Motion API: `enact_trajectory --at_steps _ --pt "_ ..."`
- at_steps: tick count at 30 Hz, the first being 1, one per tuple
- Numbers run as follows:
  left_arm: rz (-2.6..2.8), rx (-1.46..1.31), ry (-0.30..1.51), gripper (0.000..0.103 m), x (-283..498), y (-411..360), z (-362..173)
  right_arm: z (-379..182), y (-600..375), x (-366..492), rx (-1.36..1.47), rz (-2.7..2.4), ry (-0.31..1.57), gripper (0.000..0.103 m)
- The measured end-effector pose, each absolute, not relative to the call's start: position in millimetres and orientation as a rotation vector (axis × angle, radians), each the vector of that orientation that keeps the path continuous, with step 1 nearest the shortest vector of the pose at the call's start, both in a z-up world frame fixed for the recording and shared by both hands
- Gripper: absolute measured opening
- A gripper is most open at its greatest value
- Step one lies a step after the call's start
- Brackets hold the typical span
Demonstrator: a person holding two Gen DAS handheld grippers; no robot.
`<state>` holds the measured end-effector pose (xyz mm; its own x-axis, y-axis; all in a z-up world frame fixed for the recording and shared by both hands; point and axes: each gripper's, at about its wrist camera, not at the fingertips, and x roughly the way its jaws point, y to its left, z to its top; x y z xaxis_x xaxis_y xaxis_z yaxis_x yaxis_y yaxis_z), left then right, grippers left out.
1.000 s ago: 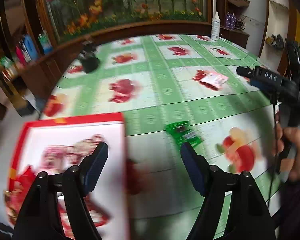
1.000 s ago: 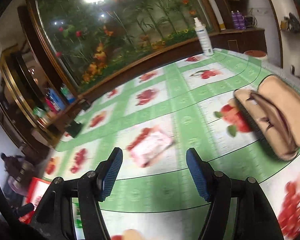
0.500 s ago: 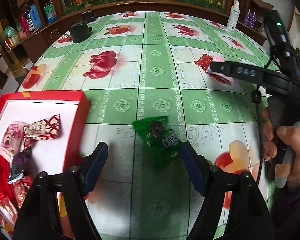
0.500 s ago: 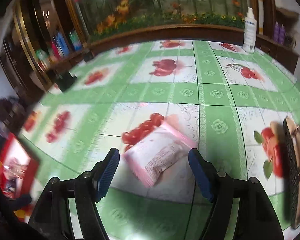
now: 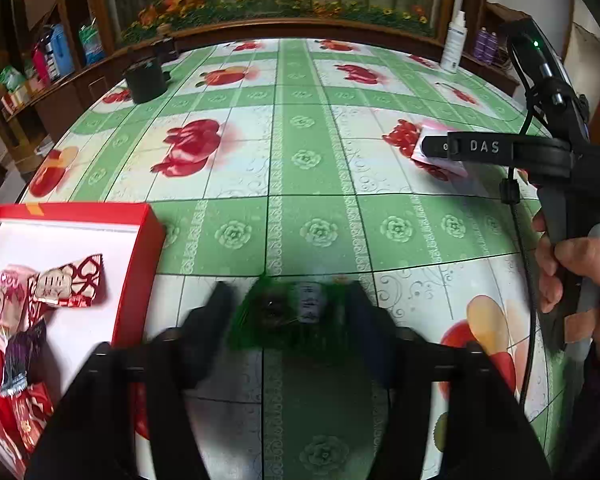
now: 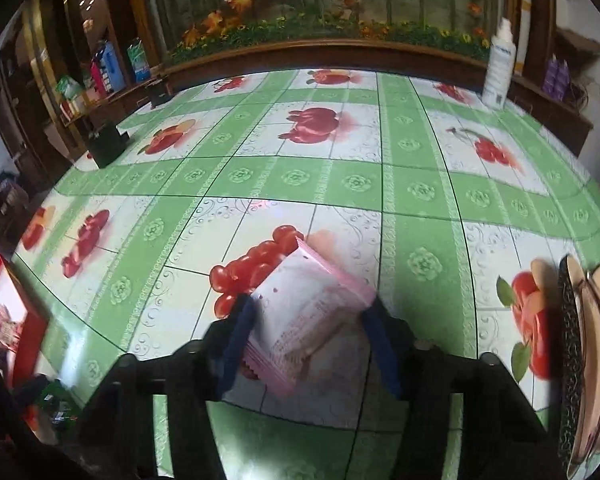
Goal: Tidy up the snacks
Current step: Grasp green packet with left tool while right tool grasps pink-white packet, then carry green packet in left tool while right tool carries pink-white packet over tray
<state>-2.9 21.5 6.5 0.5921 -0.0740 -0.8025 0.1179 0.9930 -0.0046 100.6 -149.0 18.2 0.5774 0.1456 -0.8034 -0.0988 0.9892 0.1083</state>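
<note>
left wrist: green snack between spread left fingers; right fingers spread, flanking pink packet.

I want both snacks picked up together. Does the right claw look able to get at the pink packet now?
Probably yes: the right claw already straddles the pink packet, open, with nothing between them on the table.

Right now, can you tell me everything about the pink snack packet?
The pink snack packet is a flat, soft-looking pillow pouch, whitish pink with small print and a crimped edge. It lies tilted on the fruit-patterned tablecloth, partly over printed red cherries. The right gripper has a blue-padded finger on each side of it, close against its edges; whether they squeeze it is unclear. It looks sealed.
</note>
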Motion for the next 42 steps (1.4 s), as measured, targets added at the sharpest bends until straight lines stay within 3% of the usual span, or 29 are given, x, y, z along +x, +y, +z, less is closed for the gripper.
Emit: enact_trajectory --at_steps 3,12,28,42 --pt "-0.135 0.067 0.932 0.042 -4.2 18.8 7.3 20.3 -156.9 98.9 0.086 0.150 0.971 0.041" --pt "-0.183 0.036 0.935 0.041 -24.3 19.7 16.9 35.9 -166.1 86.1 0.183 0.234 0.928 0.027" --pt "-0.147 0.030 0.823 0.041 -59.6 68.4 53.6 54.4 -110.0 33.9 0.092 0.213 0.794 0.025" --pt "0.024 0.010 0.701 0.042 -89.5 169.9 79.2 106.1 5.2 -48.2 -0.001 0.414 0.606 0.024"
